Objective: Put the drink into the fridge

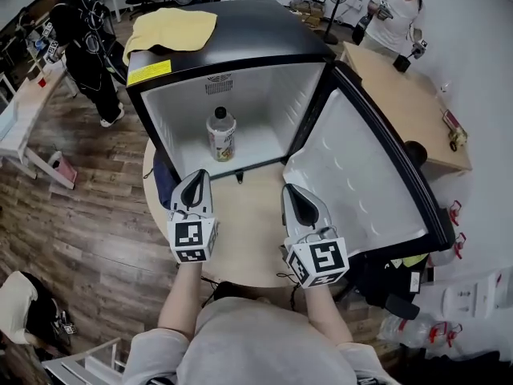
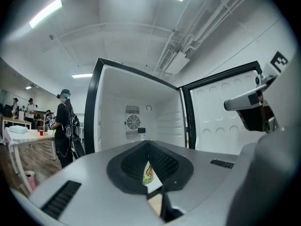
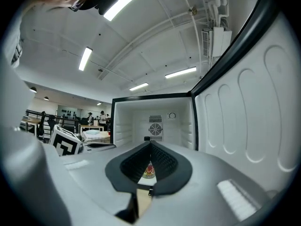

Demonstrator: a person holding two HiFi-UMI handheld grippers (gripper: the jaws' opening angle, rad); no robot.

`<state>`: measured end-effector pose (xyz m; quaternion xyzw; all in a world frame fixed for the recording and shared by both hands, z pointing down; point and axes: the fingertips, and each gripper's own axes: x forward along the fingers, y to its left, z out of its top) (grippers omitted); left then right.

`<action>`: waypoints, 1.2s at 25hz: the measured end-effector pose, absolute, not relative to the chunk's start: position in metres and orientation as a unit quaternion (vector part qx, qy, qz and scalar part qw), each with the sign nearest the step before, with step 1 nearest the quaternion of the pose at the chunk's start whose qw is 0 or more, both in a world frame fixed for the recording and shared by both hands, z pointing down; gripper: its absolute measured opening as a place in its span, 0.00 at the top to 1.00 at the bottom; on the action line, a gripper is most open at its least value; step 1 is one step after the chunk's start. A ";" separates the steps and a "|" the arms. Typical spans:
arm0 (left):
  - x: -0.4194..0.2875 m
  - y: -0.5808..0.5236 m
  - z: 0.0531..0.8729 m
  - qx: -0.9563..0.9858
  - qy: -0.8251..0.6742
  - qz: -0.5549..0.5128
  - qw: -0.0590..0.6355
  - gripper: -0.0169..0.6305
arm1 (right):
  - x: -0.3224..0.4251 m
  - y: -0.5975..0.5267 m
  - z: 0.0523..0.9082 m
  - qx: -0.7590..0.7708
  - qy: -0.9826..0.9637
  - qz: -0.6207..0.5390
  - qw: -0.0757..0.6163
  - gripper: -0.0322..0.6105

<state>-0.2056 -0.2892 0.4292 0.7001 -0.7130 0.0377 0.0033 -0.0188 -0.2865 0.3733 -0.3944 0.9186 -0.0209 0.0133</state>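
Both sets of jaws pressed together and empty, my left gripper (image 1: 199,179) and right gripper (image 1: 293,192) face the drink (image 1: 220,133), upright dead ahead inside the fridge (image 1: 240,38), seemingly nearer my left, the open door (image 1: 361,167) beside my right.

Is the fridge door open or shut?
Open. The fridge door stands wide at the right, and the drink bottle shows inside.
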 end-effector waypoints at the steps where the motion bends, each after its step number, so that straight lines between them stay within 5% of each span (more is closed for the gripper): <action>1: -0.203 -0.283 0.425 0.699 -0.714 0.036 0.000 0.96 | -0.019 -0.284 0.373 -0.390 0.920 -0.021 0.015 0.93; 30: -0.148 -0.146 0.340 0.669 -0.741 -0.008 -0.054 0.96 | 0.021 -0.216 0.358 -0.337 0.941 -0.003 0.040 0.93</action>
